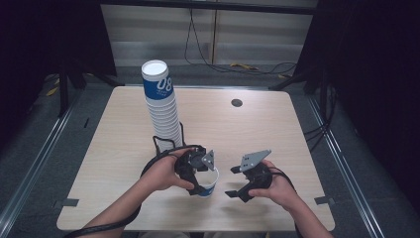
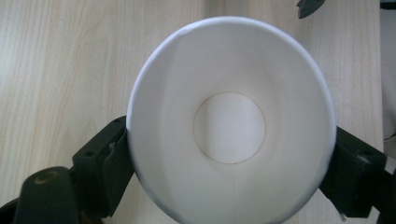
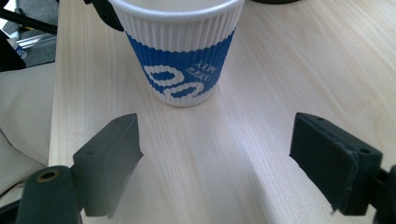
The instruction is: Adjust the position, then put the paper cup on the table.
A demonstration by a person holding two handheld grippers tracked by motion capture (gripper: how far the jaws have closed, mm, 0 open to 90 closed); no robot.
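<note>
Gripping the white-and-blue ribbed paper cup (image 2: 231, 123) between the left gripper (image 1: 198, 171) jaws — upright on the wooden table (image 1: 119, 148). Right gripper (image 3: 233, 158) spread wide, empty, cup just ahead. Probable step: placing; next — release, then retract clear.

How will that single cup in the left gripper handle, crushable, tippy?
Probably light: the paper cup looks empty inside. Likely crushable if squeezed hard, since its thin open rim sits between the left gripper's jaws. The ribbed wall should give fair grip. Its base is narrower than the rim, so a nudge may tip it.
</note>
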